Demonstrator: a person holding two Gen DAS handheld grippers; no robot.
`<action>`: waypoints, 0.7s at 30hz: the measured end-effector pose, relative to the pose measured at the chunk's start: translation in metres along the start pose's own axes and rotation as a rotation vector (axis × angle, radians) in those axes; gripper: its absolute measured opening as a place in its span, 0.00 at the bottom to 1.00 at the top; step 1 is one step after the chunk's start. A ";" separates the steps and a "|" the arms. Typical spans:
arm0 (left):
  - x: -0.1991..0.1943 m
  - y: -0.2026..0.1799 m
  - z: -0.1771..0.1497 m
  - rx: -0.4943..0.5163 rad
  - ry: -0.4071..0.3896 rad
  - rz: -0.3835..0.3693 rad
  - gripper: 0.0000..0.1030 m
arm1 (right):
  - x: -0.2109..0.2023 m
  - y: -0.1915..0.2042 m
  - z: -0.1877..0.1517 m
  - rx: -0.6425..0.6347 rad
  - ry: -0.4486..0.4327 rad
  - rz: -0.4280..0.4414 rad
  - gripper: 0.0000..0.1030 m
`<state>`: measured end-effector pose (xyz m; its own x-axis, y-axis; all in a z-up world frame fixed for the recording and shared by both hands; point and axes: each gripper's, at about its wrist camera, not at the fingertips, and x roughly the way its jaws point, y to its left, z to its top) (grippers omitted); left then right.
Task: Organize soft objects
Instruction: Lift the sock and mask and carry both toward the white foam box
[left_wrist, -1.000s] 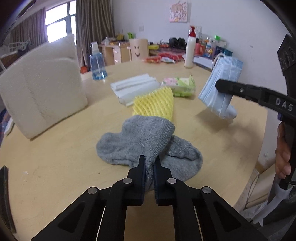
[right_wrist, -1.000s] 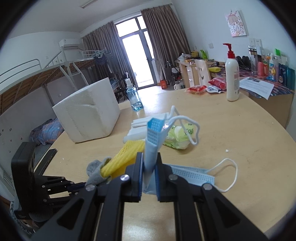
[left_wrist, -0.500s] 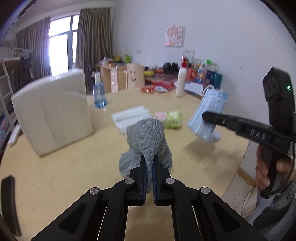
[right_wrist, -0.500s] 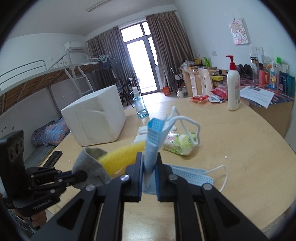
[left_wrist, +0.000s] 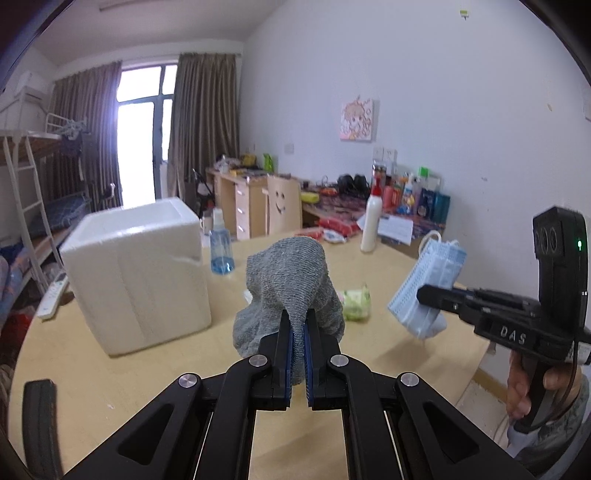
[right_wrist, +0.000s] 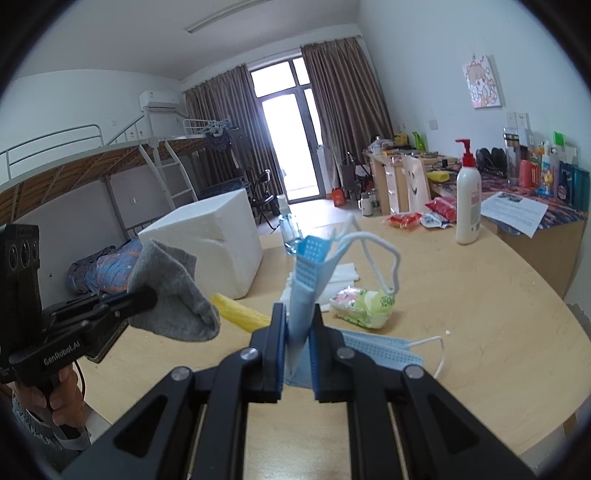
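My left tongs (left_wrist: 298, 334) are clamped on a grey sock (left_wrist: 288, 284), held in the air above the bench (left_wrist: 110, 373). My right tongs (right_wrist: 298, 325) are clamped on a blue face mask (right_wrist: 306, 273), also lifted; another mask (right_wrist: 380, 352) lies near the bench's front edge.

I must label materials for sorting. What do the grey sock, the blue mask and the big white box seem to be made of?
Grey sock: knitted fabric, matte; ribbed weave shows and it droops.
Blue mask: probably non-woven sheet, pleated, embossed dots, with white cord loops.
White box: looks like foam, a matte, slightly grainy surface.
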<state>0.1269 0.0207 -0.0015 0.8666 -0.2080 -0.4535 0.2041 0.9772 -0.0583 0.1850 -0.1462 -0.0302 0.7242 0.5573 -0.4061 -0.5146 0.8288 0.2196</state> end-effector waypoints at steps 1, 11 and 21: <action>-0.002 0.000 0.002 -0.001 -0.015 0.005 0.05 | -0.001 0.000 0.001 -0.003 -0.003 0.001 0.14; -0.019 0.005 0.019 -0.027 -0.118 0.056 0.05 | -0.006 0.014 0.010 -0.050 -0.040 0.025 0.14; -0.033 0.010 0.019 -0.027 -0.158 0.120 0.05 | -0.006 0.034 0.016 -0.102 -0.057 0.062 0.14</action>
<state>0.1094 0.0366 0.0297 0.9450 -0.0916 -0.3139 0.0843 0.9958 -0.0369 0.1709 -0.1205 -0.0059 0.7131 0.6113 -0.3432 -0.6009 0.7852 0.1499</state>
